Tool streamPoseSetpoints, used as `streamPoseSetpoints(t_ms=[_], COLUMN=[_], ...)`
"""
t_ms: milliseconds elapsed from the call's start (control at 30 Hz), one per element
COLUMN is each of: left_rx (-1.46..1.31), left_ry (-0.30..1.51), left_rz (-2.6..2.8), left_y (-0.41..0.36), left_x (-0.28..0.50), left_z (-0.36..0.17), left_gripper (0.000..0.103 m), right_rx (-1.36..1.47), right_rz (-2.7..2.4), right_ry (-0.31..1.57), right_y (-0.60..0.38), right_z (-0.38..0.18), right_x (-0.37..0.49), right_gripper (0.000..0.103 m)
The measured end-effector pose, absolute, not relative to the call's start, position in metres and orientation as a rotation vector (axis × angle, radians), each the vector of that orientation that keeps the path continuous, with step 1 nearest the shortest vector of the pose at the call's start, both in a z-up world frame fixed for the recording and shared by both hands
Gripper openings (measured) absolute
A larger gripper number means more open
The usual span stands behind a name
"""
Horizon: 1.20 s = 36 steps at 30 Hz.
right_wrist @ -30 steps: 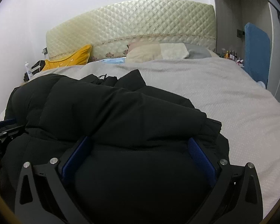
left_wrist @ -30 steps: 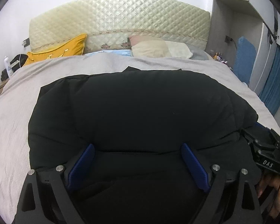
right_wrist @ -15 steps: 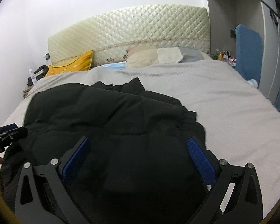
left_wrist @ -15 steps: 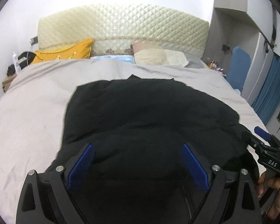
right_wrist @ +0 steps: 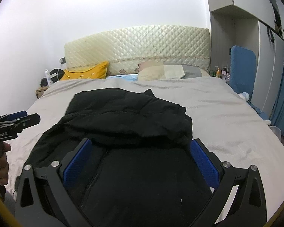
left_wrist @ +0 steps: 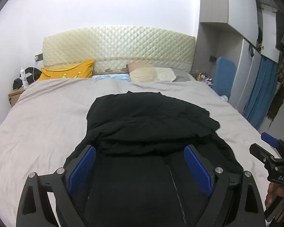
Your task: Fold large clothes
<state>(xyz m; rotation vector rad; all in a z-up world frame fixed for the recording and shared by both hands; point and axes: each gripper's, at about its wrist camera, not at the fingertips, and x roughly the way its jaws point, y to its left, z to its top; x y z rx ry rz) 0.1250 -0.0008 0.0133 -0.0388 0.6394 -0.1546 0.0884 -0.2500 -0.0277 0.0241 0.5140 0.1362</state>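
Bedroom, white wall, quilted cream headboard (left_wrist: 119,47) at the far end of a bed (left_wrist: 37,124) covered with a pale grey-beige spread.

Left wrist view: black jacket (left_wrist: 151,124) lies on the bed's near half, roughly centred, its upper layer doubled back over the lower one with a rumpled fold edge running across. A seam or zipper line shows on the lower layer near the camera. Left gripper (left_wrist: 140,163) sits over the jacket's near portion, blue-padded fingers (left_wrist: 83,167) spread wide, released, nothing between them but the cloth lying below. Whether the pads touch the fabric: cannot tell. Right gripper (left_wrist: 270,151) is visible at the right edge, off the jacket's side over the spread, held by a hand (left_wrist: 274,191). Yellow cushion (left_wrist: 68,72) and beige pillow (left_wrist: 153,74) rest against the headboard; wooden nightstand (left_wrist: 16,95) at the left; blue curtain (left_wrist: 259,94) at the right.

Right wrist view: same jacket (right_wrist: 126,117), folded layer on top, near part filling the space between the right gripper's (right_wrist: 141,159) fingers (right_wrist: 204,163). These are also wide apart, released. Left gripper (right_wrist: 15,121) enters from the left edge, above the bedspread beside the jacket, apart from it. Cushion (right_wrist: 89,72) and pillow (right_wrist: 161,71) lie at the bed's head.
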Motion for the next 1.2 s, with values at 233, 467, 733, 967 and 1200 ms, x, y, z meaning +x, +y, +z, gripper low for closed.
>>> streamPoseSetpoints(t_ms=[233, 467, 733, 967, 1200], left_rx=[-0.085, -0.108, -0.133, -0.163, -0.232], left_ry=[0.598, 0.651, 0.710, 0.754, 0.794], left_rz=[-0.164, -0.175, -0.187, -0.204, -0.199], left_y=[0.018, 0.025, 0.020, 0.022, 0.035], left_x=[0.067, 0.040, 0.055, 0.067, 0.079], left_z=[0.023, 0.001, -0.015, -0.029, -0.042], left_gripper=[0.095, 0.095, 0.095, 0.095, 0.095], right_rx=[-0.006, -0.007, -0.003, 0.217, 0.418], right_rz=[0.135, 0.115, -0.036, -0.093, -0.122], right_ry=[0.498, 0.538, 0.745, 0.953, 1.081], right_y=[-0.252, -0.268, -0.304, -0.353, -0.387], right_z=[-0.028, -0.044, -0.099, -0.151, -0.187], right_x=[0.031, -0.007, 0.018, 0.044, 0.046], right_gripper=[0.103, 0.103, 0.103, 0.103, 0.103])
